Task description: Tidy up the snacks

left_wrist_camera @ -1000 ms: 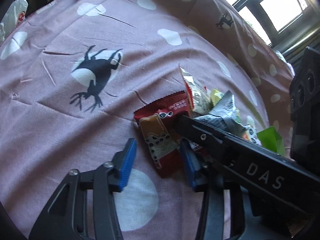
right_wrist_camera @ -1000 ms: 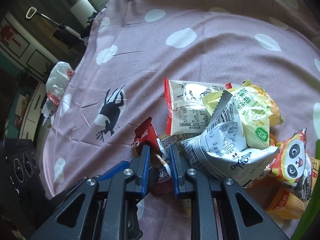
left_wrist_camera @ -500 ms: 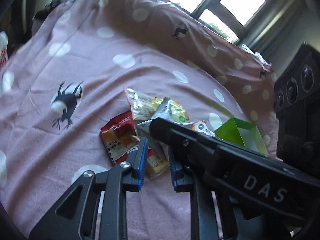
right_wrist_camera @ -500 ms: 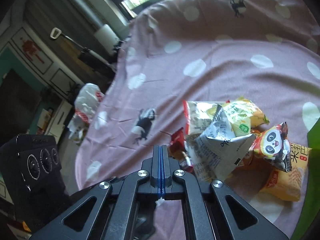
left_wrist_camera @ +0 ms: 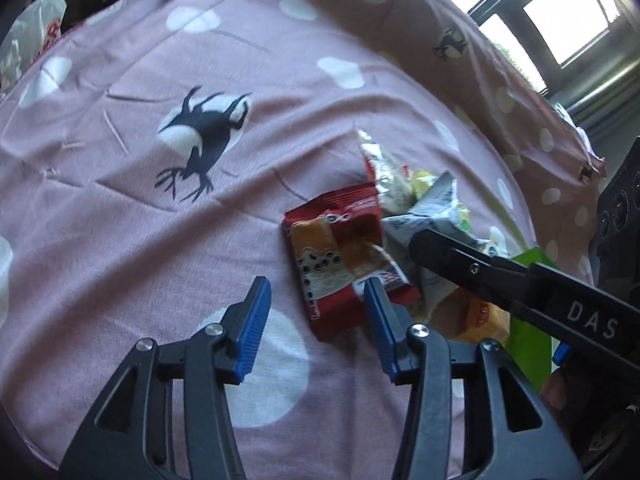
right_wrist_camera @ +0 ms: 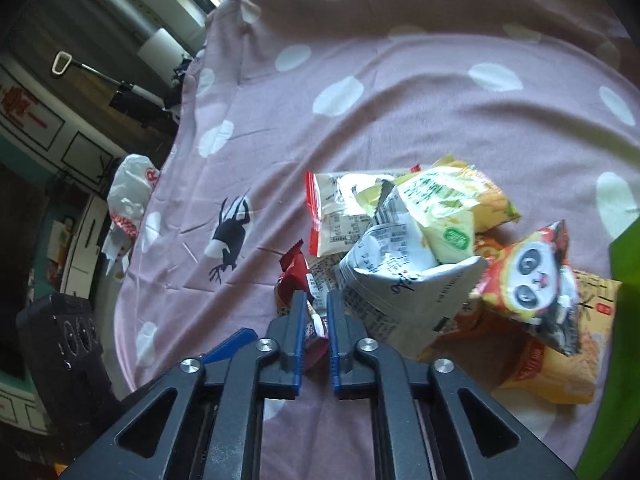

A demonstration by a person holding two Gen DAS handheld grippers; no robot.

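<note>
A red snack packet lies on the pink cover at the near edge of a heap of snacks. My left gripper hovers just short of it with its jaws opening; the right pad overlaps the packet's lower right edge and the left pad stands off it. My right gripper reaches in from the right, its jaws narrow and pinched on the red packet's labelled edge. Behind lie a grey-white packet, a yellow-green packet and a panda packet.
A pink dotted bedcover with deer prints carries everything. A green box stands at the right, beside an orange packet. A white plastic bag hangs off the cover's left edge. A window lies beyond.
The left jaws, nearly together half a second ago, have spread and come closer to the red packet. The right gripper, then fully shut and farther back, now has the packet's edge between its pads.
</note>
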